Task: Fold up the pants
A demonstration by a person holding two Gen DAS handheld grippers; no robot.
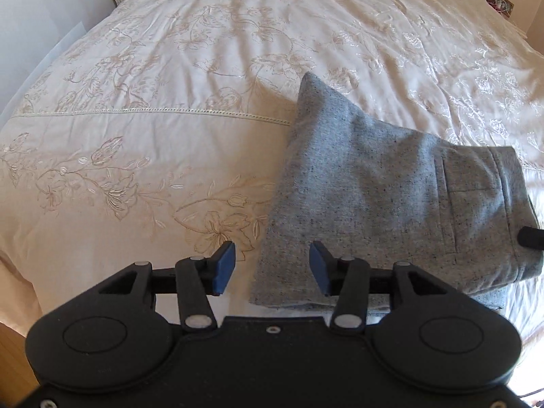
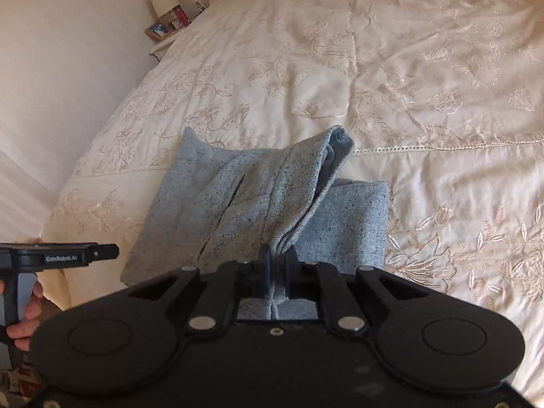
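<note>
Grey flecked pants (image 1: 391,197) lie folded into a thick bundle on the near part of a cream embroidered bedspread (image 1: 170,68). Their waistband edge is lifted and pinched between the closed fingers of the right gripper (image 2: 278,261), whose pads are mostly buried in cloth. Just left of the bundle's near corner, the left gripper (image 1: 272,265) hovers with its blue pads (image 1: 225,265) spread apart and holding nothing. Far off, a lamp (image 2: 163,0) and nightstand clutter are blurred, with the lower pant layers hidden beneath the raised fold.
</note>
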